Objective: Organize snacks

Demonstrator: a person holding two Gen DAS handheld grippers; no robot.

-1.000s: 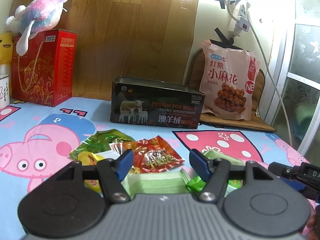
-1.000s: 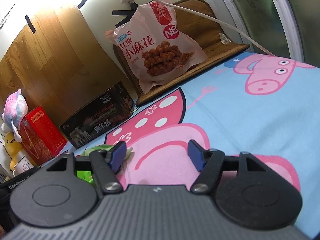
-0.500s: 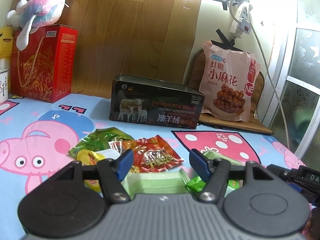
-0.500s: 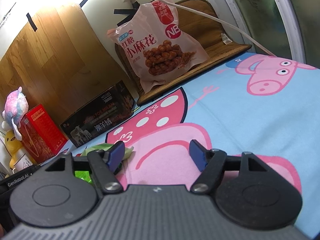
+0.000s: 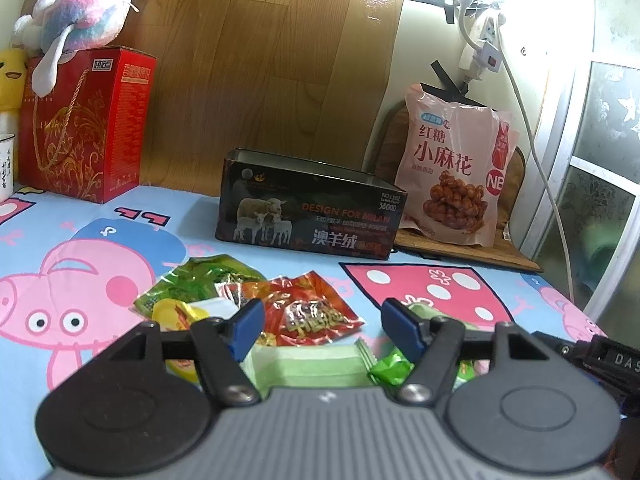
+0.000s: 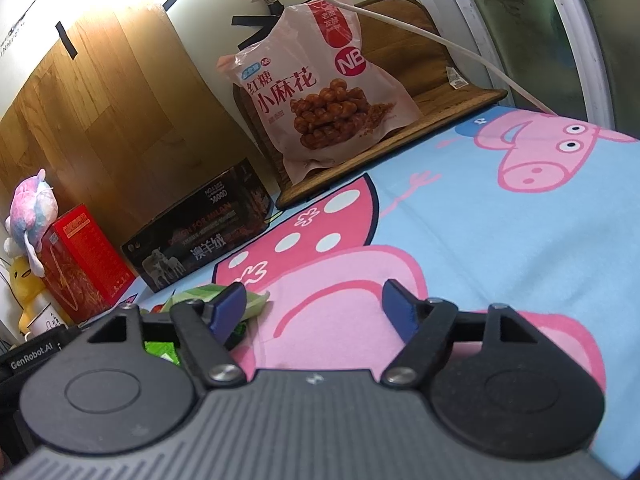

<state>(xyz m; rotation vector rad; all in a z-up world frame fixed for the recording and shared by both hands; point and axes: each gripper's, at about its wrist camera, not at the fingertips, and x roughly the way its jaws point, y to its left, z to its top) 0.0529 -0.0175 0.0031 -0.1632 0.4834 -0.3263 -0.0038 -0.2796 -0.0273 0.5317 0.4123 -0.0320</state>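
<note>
Snacks (image 5: 316, 312) on cloth | left tongs (image 5: 322, 322) opening, empty | right tongs (image 6: 314, 308) opening, empty

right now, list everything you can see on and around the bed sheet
tin box: 1, black, open top, back middle of the sheet
big snack bag: 1, pink, leaning on the wall, right of the tin
woven mat: 1, brown, under the big bag
small snack packets: several, red, green, yellow, loose in front of the tin
gift box: 1, red, back left
plush toy: 1, pink and blue, on the gift box
power strip: 1, white, on the wall
cartoon sheet: 1, blue and pink
left claw: jaws opening, above the packets
right claw: jaws opening, nothing between
</note>
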